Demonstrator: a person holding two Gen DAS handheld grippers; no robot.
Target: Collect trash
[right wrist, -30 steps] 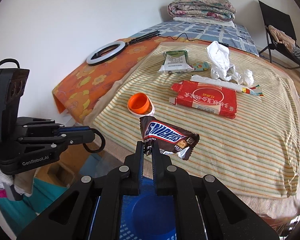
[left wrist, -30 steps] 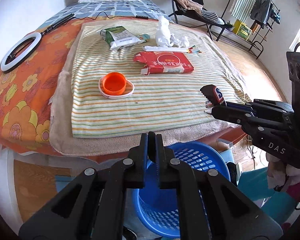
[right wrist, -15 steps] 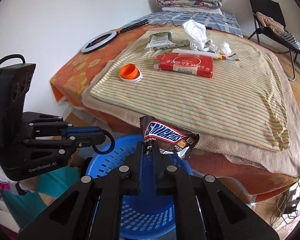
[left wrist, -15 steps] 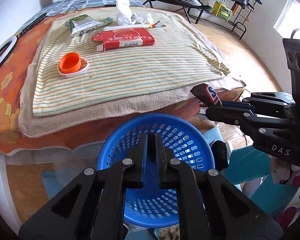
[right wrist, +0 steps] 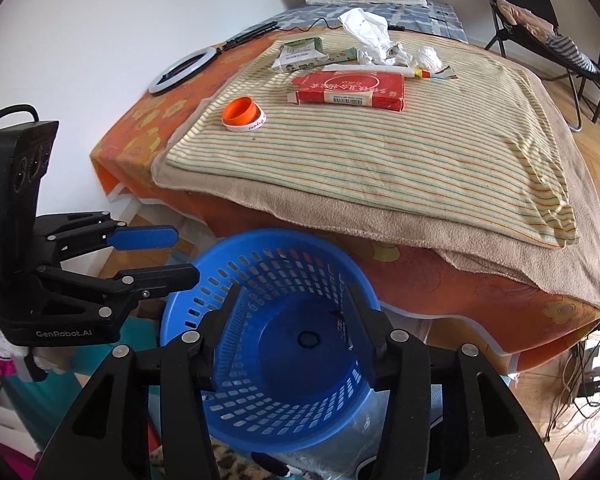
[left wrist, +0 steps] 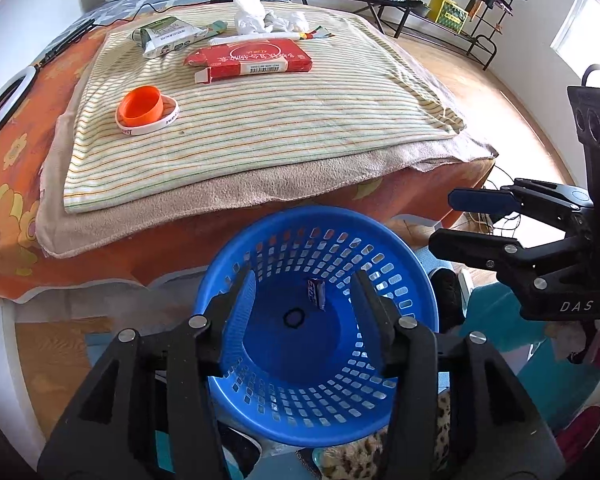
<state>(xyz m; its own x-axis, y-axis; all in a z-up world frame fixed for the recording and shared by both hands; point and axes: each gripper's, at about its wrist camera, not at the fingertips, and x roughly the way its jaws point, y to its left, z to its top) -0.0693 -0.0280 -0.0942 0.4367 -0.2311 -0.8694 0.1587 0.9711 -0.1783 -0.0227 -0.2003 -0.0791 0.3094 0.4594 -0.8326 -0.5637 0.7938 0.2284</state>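
Left wrist view: left gripper (left wrist: 302, 292) and right gripper (left wrist: 446, 218) both hang over the blue basket (left wrist: 420, 280), jaws just opened, nothing between them. Candy wrapper (left wrist: 316, 289) sits inside the basket, near its far wall; in the right wrist view only a dark scrap shows behind the right finger, hard to read. Right gripper (right wrist: 290, 308) there is spread too, left gripper (right wrist: 180, 254) at the left, empty.

Trash left on the striped blanket (right wrist: 420, 160), far from the basket: orange cap (right wrist: 241, 111) with white band (right wrist: 256, 125) touching it, red carton (right wrist: 350, 91), green pack (right wrist: 298, 54), crumpled white paper (right wrist: 370, 34), rolled wrapper (right wrist: 370, 69).

Handling guess: all light. Cap stiff, pinch its rim. Carton is a crushable shell, take a long edge or the open flap. Paper soft, grab any bulk. Pack likely slippery, pinch a crimped end.

Room: near half of the blanket is bare, open approach. Bed edge overhangs close to the basket rim, so lift clear before reaching.
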